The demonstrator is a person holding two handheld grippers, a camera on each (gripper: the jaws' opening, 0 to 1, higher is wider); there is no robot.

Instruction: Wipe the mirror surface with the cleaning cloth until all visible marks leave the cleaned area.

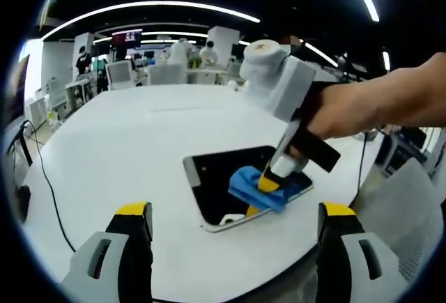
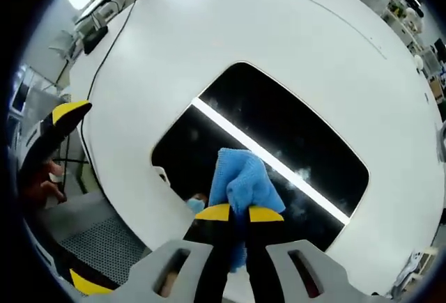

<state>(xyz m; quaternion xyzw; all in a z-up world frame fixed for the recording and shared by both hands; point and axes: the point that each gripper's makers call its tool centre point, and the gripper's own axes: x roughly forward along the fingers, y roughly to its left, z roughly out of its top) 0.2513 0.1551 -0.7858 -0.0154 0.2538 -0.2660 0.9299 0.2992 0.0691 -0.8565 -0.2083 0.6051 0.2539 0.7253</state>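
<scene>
— Where's the cloth?

— My right gripper (image 2: 239, 214) has its fingers pinched together on the blue cleaning cloth (image 2: 242, 177), pressing it onto the mirror (image 2: 306, 136). The mirror lies flat on the white bench (image 2: 209, 31), near its edge, a ceiling light streaked across the glass. I see pale smudges on the glass just beside the cloth.

— And your left?

— My left gripper (image 1: 235, 223) hangs over the bench short of the mirror (image 1: 216, 174), fingers spread wide, gripping nothing. From there I see the cloth (image 1: 268, 188) under the right gripper (image 1: 268, 183).
</scene>
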